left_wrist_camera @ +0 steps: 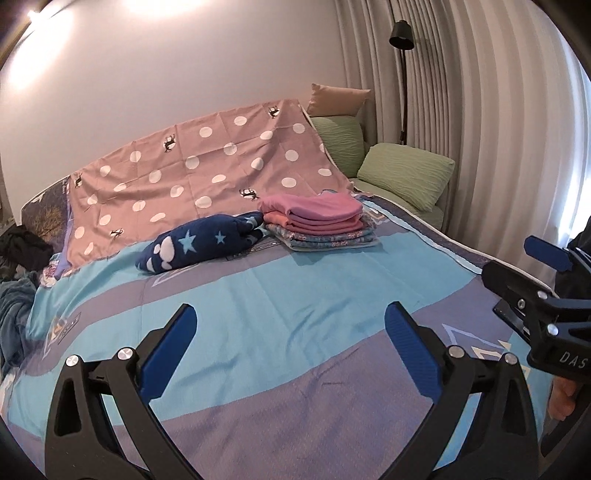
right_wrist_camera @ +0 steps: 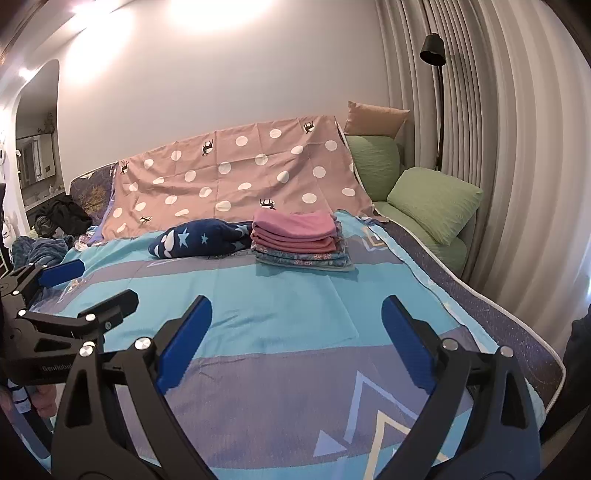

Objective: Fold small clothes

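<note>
Left wrist view: left gripper (left_wrist_camera: 290,328) fingers spread wide, empty, above the bed cover (left_wrist_camera: 258,295). Folded clothes stack (left_wrist_camera: 319,221) sits far across the bed, navy star garment (left_wrist_camera: 195,249) touching its left side.

Right wrist view: right gripper (right_wrist_camera: 295,326) fingers spread, empty. Stack (right_wrist_camera: 301,240) ahead, before the polka-dot sheet (right_wrist_camera: 240,177).

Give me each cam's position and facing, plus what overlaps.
Left wrist: sits on the left gripper, looks along its open fingers across the bed to the folded stack and navy garment; right gripper shows at its right edge, with part of a hand under it.
Right wrist: sits on the right gripper, same heading, a bit further right; left gripper shows at its left edge.
Shared: bed, stack, navy garment, dotted cloth, green pillows, lamp, curtain.
</note>
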